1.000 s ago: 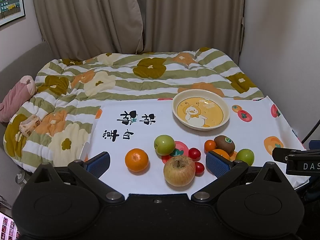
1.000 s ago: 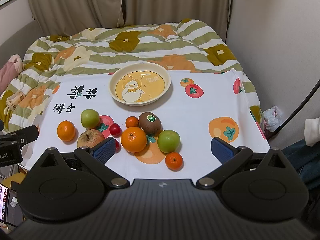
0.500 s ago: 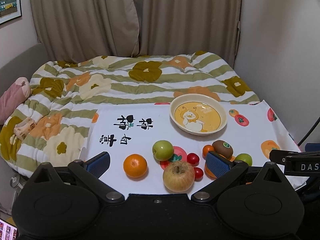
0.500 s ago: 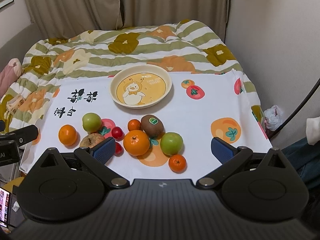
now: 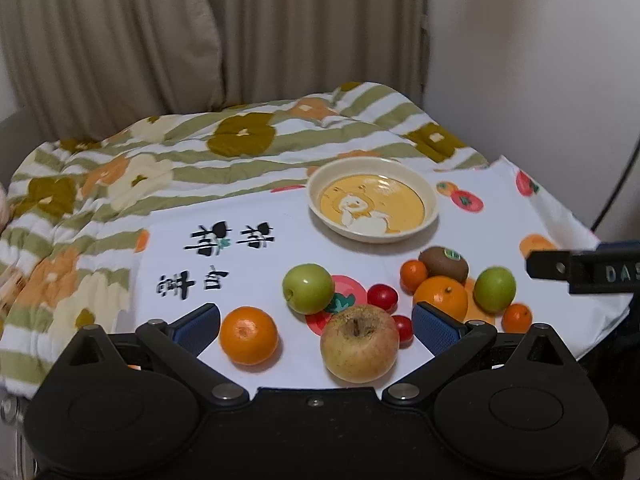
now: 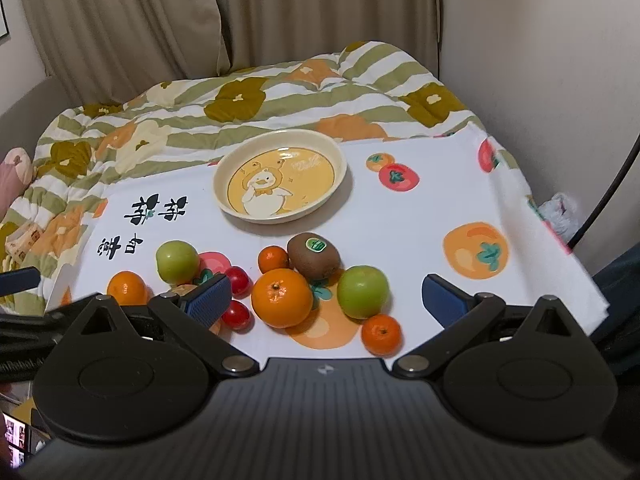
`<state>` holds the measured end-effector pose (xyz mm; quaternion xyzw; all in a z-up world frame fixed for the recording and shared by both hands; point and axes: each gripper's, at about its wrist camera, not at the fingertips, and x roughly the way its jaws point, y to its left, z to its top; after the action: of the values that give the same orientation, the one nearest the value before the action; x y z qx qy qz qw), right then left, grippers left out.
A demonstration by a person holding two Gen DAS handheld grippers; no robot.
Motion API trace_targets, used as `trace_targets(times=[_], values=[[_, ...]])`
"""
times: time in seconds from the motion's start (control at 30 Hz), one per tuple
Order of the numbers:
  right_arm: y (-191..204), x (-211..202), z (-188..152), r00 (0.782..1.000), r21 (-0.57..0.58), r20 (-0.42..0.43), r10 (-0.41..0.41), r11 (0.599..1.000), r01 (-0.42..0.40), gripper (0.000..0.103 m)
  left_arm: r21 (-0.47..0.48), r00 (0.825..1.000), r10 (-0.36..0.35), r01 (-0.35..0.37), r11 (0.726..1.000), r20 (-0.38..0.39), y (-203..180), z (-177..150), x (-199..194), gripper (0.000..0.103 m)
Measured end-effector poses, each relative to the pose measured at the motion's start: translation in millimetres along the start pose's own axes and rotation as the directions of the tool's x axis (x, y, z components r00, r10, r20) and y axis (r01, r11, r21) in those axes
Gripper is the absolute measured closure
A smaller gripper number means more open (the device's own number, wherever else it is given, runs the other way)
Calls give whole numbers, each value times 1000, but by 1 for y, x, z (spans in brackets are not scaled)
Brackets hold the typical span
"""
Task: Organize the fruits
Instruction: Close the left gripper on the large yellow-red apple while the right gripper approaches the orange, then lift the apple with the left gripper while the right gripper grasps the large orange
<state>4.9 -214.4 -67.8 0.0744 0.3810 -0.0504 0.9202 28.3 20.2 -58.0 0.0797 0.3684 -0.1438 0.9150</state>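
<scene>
the left gripper (image 5: 316, 320) hovered low over the near edge of the white cloth (image 5: 280, 236), its blue-padded jaws spread wide and holding nothing; the yellowish apple (image 5: 359, 344) and an orange (image 5: 249, 335) lay between them. the right gripper (image 6: 326, 294) hung beside it, likewise gaping and empty, framing the big orange (image 6: 282, 297), a green apple (image 6: 363, 291) and a small tangerine (image 6: 381, 334). the fuzzy kiwi (image 6: 313, 255) with its green sticker touched the big orange from behind, with glossy cherry tomatoes (image 6: 239, 280) to the left. the round cream dish (image 6: 280, 176), printed with a duck, sat empty beyond the fruit. a quilted floral blanket (image 6: 240, 108) covered the bed behind, before pleated beige curtains (image 6: 160, 16).
</scene>
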Motion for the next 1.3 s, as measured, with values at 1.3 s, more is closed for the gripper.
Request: trace_targets(times=[1.3], values=[[16,132,-37,989,32,-46,142,990,-141,10,87,988,-131,138,987,-82,-21,-45,117,25]])
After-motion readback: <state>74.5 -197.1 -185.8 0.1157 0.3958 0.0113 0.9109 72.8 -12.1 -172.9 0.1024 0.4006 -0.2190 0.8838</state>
